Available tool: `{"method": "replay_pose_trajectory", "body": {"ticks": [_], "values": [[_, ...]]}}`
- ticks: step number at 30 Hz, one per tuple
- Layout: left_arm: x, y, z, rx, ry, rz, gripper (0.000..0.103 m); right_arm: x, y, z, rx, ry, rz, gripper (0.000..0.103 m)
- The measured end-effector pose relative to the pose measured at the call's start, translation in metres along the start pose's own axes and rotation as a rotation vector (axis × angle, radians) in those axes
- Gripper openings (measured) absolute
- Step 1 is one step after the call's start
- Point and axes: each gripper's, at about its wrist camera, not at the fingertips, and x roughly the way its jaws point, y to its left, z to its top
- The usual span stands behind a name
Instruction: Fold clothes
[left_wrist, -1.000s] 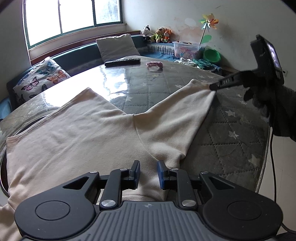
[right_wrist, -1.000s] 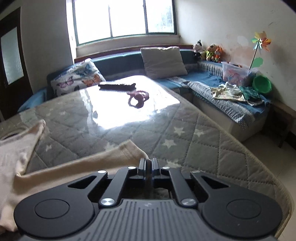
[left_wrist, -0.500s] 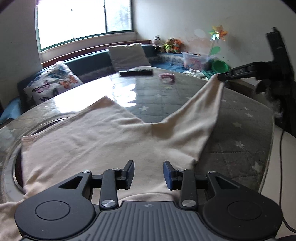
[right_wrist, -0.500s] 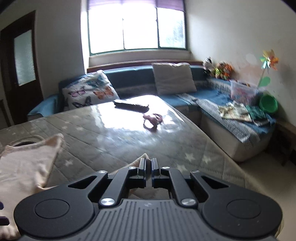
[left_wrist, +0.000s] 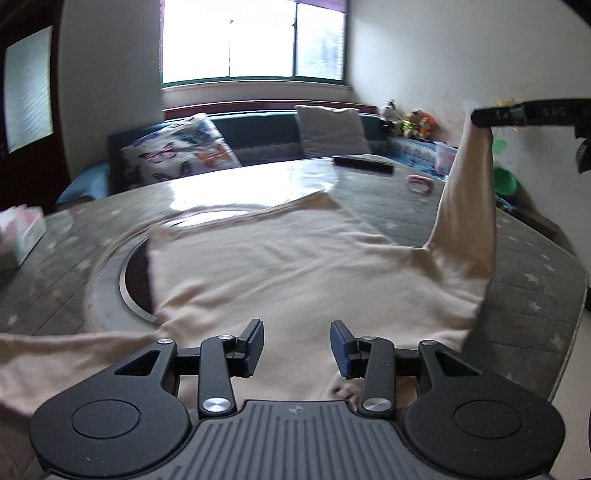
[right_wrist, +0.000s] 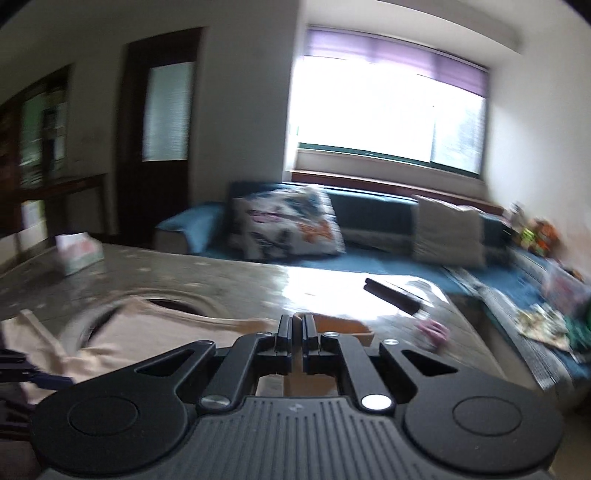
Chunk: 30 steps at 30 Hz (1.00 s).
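A cream long-sleeved top (left_wrist: 295, 269) lies spread on the round quilted table (left_wrist: 532, 266). My left gripper (left_wrist: 297, 345) is open and empty, hovering over the top's near edge. My right gripper (right_wrist: 296, 328) is shut on the cuff of the top's right sleeve (right_wrist: 332, 326). In the left wrist view it (left_wrist: 476, 118) holds that sleeve (left_wrist: 469, 206) lifted high above the table's right side. The top's body also shows in the right wrist view (right_wrist: 147, 332).
A black remote (left_wrist: 364, 164) and a small pink object (left_wrist: 419, 182) lie on the far side of the table. A tissue box (left_wrist: 22, 236) stands at the left edge. A sofa with cushions (left_wrist: 177, 157) runs behind, and the table's right rim (left_wrist: 565, 354) is close.
My right gripper has lifted the sleeve cuff from the table high into the air and swung left. My left gripper has opened wider and both views have turned left.
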Motion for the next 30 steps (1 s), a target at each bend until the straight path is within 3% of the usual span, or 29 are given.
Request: {"method": "replay_pose_trajectory", "body": {"ticks": [9, 16, 24, 30], "values": [[-0.017, 0.033, -0.02, -0.087, -0.007, 0.049, 0.043, 0.02, 0.097, 0.025, -0.142, -0.006, 0.224, 0.004], [-0.021, 0.041, -0.025, -0.105, -0.002, 0.069, 0.045, 0.028, 0.141, 0.019, -0.166, 0.023, 0.358, 0.01], [-0.022, 0.043, -0.023, -0.116, -0.005, 0.09, 0.045, 0.022, 0.11, 0.016, -0.154, 0.033, 0.315, 0.013], [-0.016, 0.04, -0.015, -0.113, -0.007, 0.089, 0.045, 0.029, 0.077, -0.015, -0.216, 0.162, 0.248, 0.015]]}}
